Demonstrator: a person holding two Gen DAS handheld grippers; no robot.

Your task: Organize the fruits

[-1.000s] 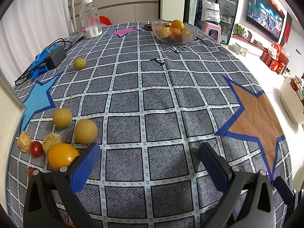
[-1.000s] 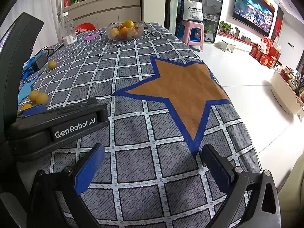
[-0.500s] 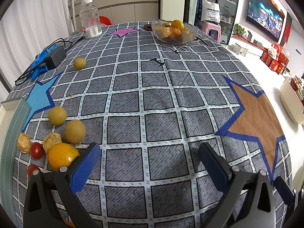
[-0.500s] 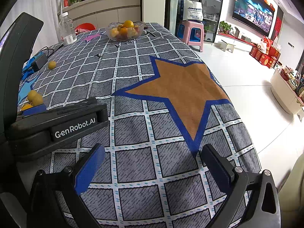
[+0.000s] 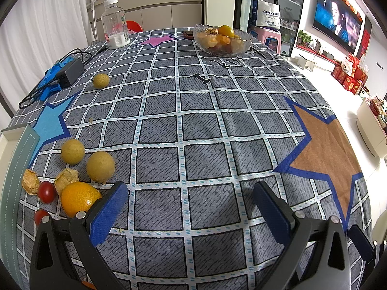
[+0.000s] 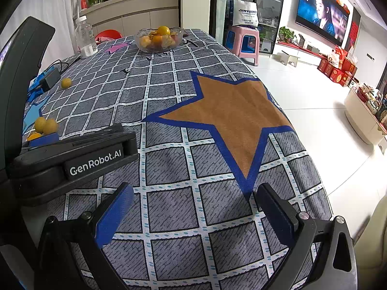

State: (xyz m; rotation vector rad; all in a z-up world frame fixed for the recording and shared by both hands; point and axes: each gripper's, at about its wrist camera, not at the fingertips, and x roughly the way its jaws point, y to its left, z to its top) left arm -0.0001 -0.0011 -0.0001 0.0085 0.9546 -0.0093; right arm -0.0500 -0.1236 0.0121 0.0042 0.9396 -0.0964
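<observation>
Left gripper (image 5: 188,200) and right gripper (image 6: 193,207) both spread wide, holding nothing, low over the tablecloth (image 5: 193,120). Loose fruit sits near the left edge: orange (image 5: 78,201) just beside the left pad, two yellow round fruits (image 5: 100,166) (image 5: 72,151), cherry tomatoes (image 5: 46,191), papery husked ones (image 5: 66,176); glass bowl (image 5: 222,39) at far end already holds fruit. Orange looks firm, light, prone to roll, so pinch across its widest middle; tomatoes and husks likely soft, squeeze lightly
</observation>
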